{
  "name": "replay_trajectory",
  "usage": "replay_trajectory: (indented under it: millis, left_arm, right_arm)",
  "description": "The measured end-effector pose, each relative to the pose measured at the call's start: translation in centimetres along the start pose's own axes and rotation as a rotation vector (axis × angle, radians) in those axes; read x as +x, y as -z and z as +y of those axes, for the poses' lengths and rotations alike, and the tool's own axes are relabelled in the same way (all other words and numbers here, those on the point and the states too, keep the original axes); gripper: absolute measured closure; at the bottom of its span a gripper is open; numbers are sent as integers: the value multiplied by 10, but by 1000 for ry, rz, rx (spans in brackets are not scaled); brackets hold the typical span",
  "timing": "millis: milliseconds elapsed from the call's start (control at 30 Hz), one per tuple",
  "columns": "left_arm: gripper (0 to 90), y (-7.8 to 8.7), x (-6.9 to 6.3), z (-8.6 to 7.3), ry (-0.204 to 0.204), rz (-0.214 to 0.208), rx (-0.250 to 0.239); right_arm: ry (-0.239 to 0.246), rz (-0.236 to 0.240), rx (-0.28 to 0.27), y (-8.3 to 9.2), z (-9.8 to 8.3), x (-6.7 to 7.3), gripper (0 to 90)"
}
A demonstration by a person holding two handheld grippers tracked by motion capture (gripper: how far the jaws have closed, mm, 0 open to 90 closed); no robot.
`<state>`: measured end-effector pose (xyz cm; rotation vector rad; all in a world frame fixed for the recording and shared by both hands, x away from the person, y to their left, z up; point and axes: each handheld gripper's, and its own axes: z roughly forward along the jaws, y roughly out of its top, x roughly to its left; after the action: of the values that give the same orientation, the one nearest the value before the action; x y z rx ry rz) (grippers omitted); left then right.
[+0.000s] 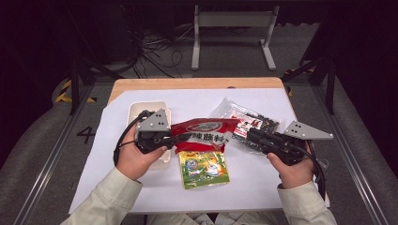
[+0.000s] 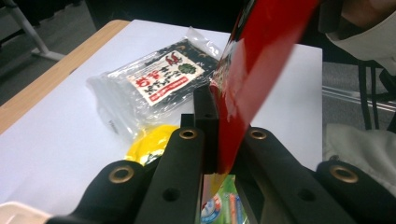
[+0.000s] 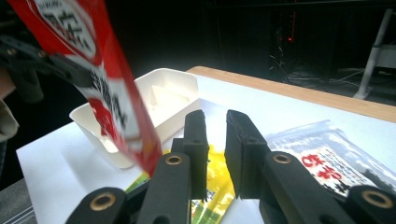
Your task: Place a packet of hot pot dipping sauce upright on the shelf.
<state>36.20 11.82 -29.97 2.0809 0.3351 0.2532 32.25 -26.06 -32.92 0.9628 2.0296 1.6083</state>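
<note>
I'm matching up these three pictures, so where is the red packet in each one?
High view: red packet at centre, clamped by the left gripper.
Left gripper view: rising from between the jaws to the top edge.
Right gripper view: hanging at upper left.
Shared landmark: the clear bag.

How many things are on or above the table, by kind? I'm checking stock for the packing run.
Red packet: 1
Green-yellow packet: 1
Clear bag of dark contents: 1
White tray: 1
Total: 4, that is 3 packets and 1 tray
</note>
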Motion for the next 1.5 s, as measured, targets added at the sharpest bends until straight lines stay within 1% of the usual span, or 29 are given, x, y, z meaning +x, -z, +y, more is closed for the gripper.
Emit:
replay_trajectory:
  millis: [67,100,167,267,300,333,367,433,567,800,833,867,900,933,967,1033,1100,1167,1200,1300,1333,1367,1500]
  left_arm:
    - [900,7,9,-2,8,15,1]
    - [900,7,9,-2,8,15,1]
    - [900,13,14,-4,11,30,0]
    - [900,21,22,-8,32,53,-2]
    - [900,26,27,-11,43,71,-7]
    - [900,26,27,-11,43,71,-7]
    - [900,31,32,-13,55,88,-9]
    - [900,35,36,-15,66,98,-11]
    - [900,42,46,-19,77,128,-16]
    - [900,50,62,-28,105,168,-19]
    - [900,50,62,-28,105,168,-19]
    - [900,52,67,-31,115,180,-21]
    - [900,52,67,-31,115,180,-21]
    - [900,54,70,-33,122,187,-21]
    - [900,57,74,-36,134,200,-22]
    - [900,59,80,-40,145,213,-24]
    - [900,61,86,-44,156,229,-27]
    - [900,62,89,-45,157,235,-28]
    - [900,63,92,-47,161,242,-28]
    - [900,64,101,-53,170,263,-22]
    - [900,64,104,-54,174,268,-23]
    - [900,64,109,-56,183,279,-23]
    - [900,64,117,-59,193,300,-24]
  right_arm:
    - [2,-15,5,1,-2,-3,756]
    - [2,-15,5,1,-2,-3,756]
    - [2,-19,14,1,-4,-5,753]
    - [-2,-30,26,1,-6,-8,749]
    - [-3,-32,29,1,-7,-9,747]
    - [-6,-36,30,1,-8,-10,746]
    - [-9,-38,34,1,-9,-11,744]
    - [-10,-44,37,2,-10,-13,742]
    - [-8,-61,41,4,-11,-17,733]
    - [36,-111,55,11,-13,-24,692]
    - [41,-119,57,11,-13,-25,685]
    - [46,-124,56,12,-13,-25,679]
    - [52,-129,56,13,-14,-26,669]
    - [52,-129,56,13,-14,-26,669]
    - [75,-143,54,14,-14,-27,661]
    - [85,-149,57,15,-14,-28,660]
    - [106,-152,58,16,-15,-28,651]
    - [109,-157,61,16,-15,-28,649]
    - [111,-160,63,16,-16,-29,649]
    - [98,-169,75,17,-18,-31,642]
    - [89,-181,84,19,-19,-32,643]
    - [88,-184,86,20,-20,-32,643]
    - [81,-197,87,25,-22,-34,643]
